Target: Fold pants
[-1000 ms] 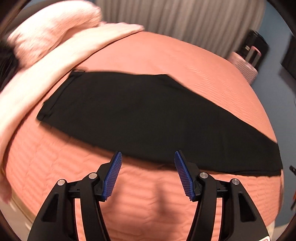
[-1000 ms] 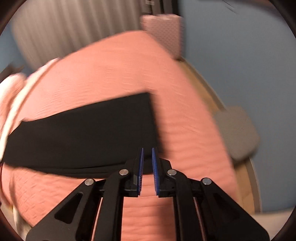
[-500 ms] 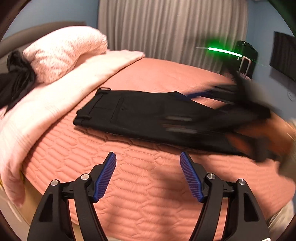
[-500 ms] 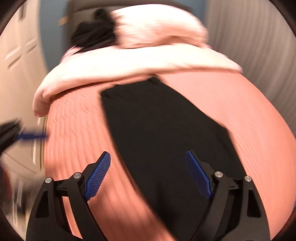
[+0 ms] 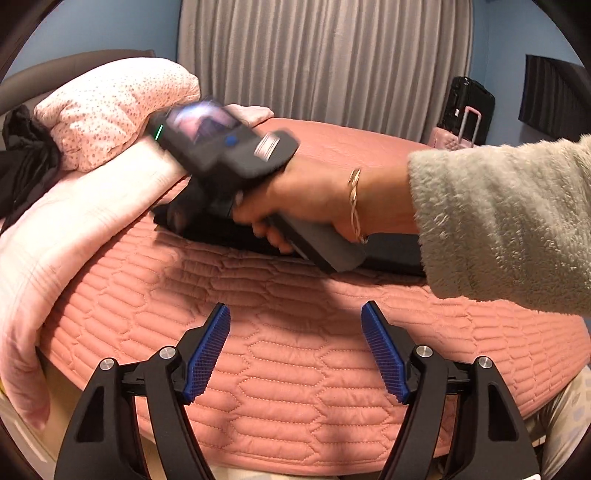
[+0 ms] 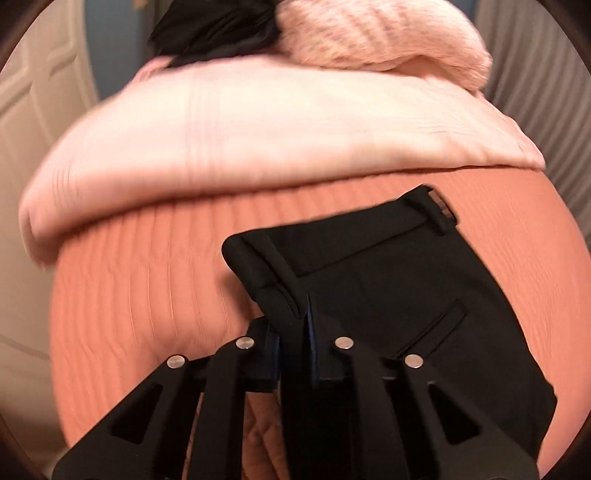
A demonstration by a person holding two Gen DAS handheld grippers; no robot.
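Plainly, the right gripper [image 6: 295, 343] has its blue-padded black fingers drawn together on a fold of the black dress pants [image 6: 399, 295], pinching the near corner of the waistband low in the middle of the right wrist view. The pants lie flat on the salmon quilted bedspread [image 6: 140, 288], spreading from the centre toward the lower right of that frame, with a belt loop and a metal clasp at the upper right end of the waistband and a welt pocket showing just right of the gripper. Behind them, across the upper half, sits a pale pink folded blanket [image 6: 240, 140], and on it a speckled pink pillow [image 6: 388, 37] beside a heap of black cloth [image 6: 214, 26]. In the left wrist view the left gripper [image 5: 295, 347] hangs over bare bedspread at the bottom centre, its ribbed blue pads well apart with nothing between them. Above it, in the middle of the frame, a person's right hand [image 5: 314, 192], wearing a thin gold bangle [image 5: 354, 203] and a fuzzy grey-green sleeve [image 5: 506, 221], grips the handle of the other gripper, whose body is blurred. The pants show there only as a dark strip under that hand. Grey pleated curtains [image 5: 325, 59] and a black suitcase [image 5: 469, 107] stand at the top and upper right.
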